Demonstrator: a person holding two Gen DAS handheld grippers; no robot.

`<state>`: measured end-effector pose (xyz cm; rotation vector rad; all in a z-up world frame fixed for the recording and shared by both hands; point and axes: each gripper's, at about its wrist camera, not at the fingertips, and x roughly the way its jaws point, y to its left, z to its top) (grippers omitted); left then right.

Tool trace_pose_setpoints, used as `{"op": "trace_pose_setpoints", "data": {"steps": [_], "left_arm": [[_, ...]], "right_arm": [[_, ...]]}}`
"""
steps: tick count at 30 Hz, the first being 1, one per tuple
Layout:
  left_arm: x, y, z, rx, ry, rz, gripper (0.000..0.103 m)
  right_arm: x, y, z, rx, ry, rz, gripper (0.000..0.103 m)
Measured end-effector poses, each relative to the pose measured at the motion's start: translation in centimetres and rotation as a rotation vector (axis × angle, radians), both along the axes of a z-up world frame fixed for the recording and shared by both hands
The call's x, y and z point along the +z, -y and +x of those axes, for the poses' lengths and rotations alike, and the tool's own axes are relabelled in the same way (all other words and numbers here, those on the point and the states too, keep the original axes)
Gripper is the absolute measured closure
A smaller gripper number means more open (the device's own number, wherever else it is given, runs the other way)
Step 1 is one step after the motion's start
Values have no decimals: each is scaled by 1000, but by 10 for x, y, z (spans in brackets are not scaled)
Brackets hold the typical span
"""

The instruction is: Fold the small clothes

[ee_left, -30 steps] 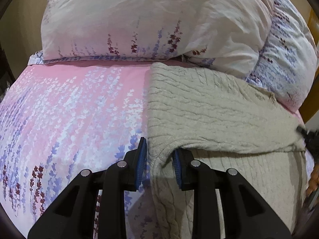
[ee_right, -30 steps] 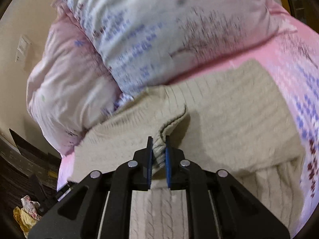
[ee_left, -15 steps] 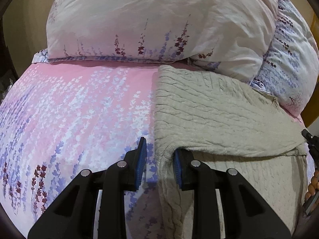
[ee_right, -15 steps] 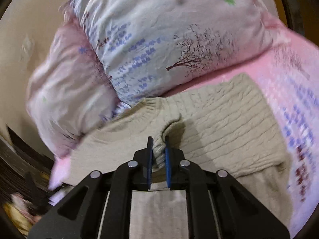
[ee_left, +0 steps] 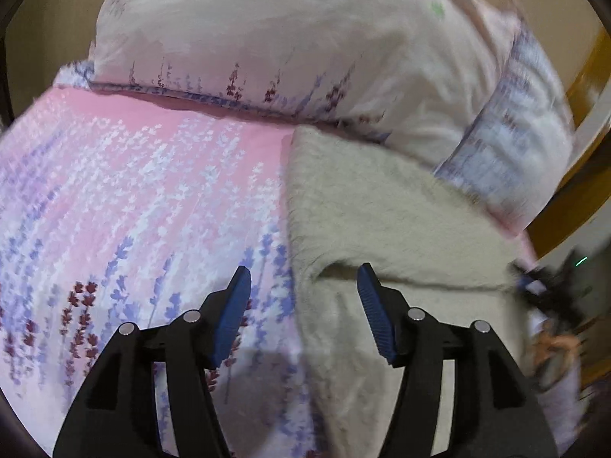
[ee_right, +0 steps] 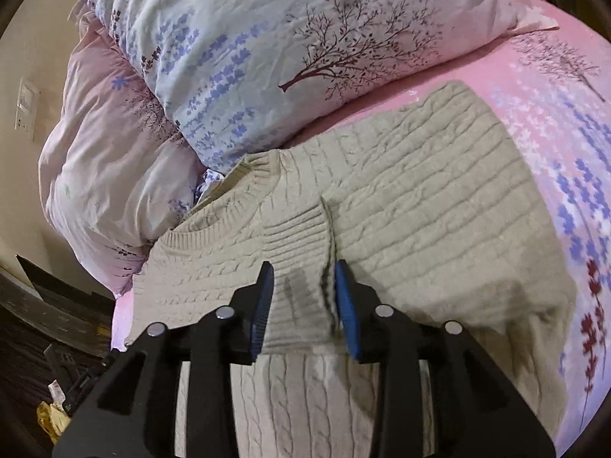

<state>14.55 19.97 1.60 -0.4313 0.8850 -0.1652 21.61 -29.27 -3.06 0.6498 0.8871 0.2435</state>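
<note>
Right wrist view: sweater [ee_right: 420, 206] lies on the bed [ee_right: 553, 87], one part folded across. Both tools have just been opening; right tool [ee_right: 303, 290] straddles the released cuff, left tool [ee_left: 303, 286] spread at the fold's edge. Next move, likely: regrip for another fold.

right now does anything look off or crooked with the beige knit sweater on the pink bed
Mostly tidy. The beige cable-knit sweater lies folded on the pink floral bedsheet. One oddity: its ribbed cuff lies across the fold at a slant, and the collar end presses against the floral pillow. No damage shows.
</note>
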Motion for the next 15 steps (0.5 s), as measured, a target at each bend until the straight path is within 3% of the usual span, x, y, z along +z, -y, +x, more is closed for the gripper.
{"op": "trace_pose_setpoints", "data": {"steps": [5,11,12,13,14,15], "left_arm": [[-8,1,31,11,-60,-77,45],[-18,7,50,67,-100,-93,49],[-18,6,50,71,-99,-99,51],[-19,5,50,71,-97,-104,59],[-21,6,51,69,-98,-106,63],[-23,8,52,72,-90,-100,75]], "right_arm": [[1,-4,5,16,6,-5,71],[4,-10,7,45,18,-34,72],[4,-13,7,56,21,-60,76],[5,-19,9,73,26,-95,96],[7,-23,10,79,36,-118,97],[12,-24,9,76,75,-133,97]]}}
